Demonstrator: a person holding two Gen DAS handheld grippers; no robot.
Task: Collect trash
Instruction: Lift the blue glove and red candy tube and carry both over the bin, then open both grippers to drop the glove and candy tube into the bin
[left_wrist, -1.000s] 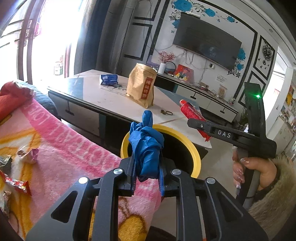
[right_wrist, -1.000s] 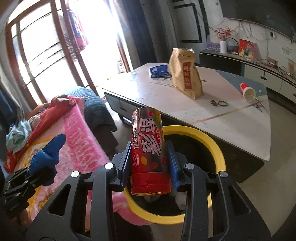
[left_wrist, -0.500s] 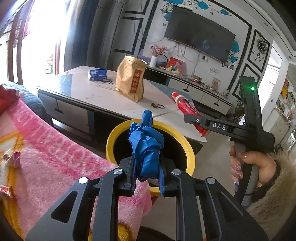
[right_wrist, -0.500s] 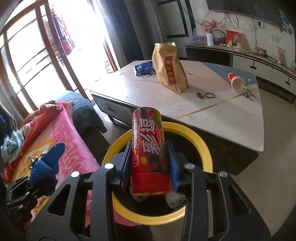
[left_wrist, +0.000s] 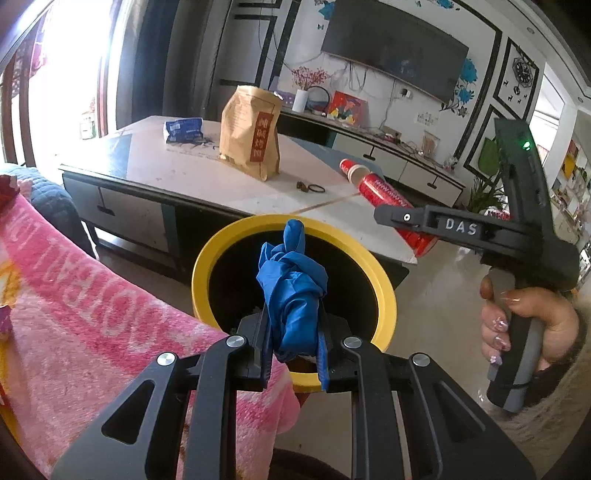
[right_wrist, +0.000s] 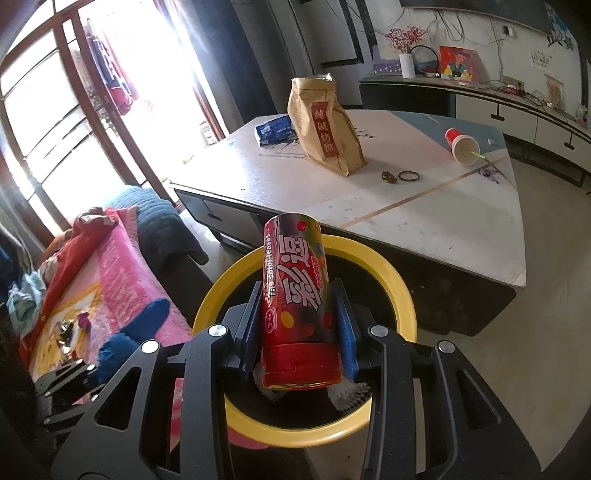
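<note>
Both tools have swung in over the yellow-rimmed bin (left_wrist: 384, 295) since a second ago. Left tool (left_wrist: 293, 345) is clamped on a crumpled blue glove (left_wrist: 291, 291), right tool (right_wrist: 299, 336) squeezes a red snack can (right_wrist: 295, 295), both above the opening. Nothing's dropped yet, and the paper cup (right_wrist: 461, 146) and brown bag (right_wrist: 325, 129) wait on the counter (right_wrist: 424, 221).

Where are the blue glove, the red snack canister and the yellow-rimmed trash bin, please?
blue glove (left_wrist: 291, 291): left wrist view, on its bunched middle above the fingers.
red snack canister (right_wrist: 295, 295): right wrist view, on its printed side.
yellow-rimmed trash bin (left_wrist: 386, 295): left wrist view, on its right rim.
</note>
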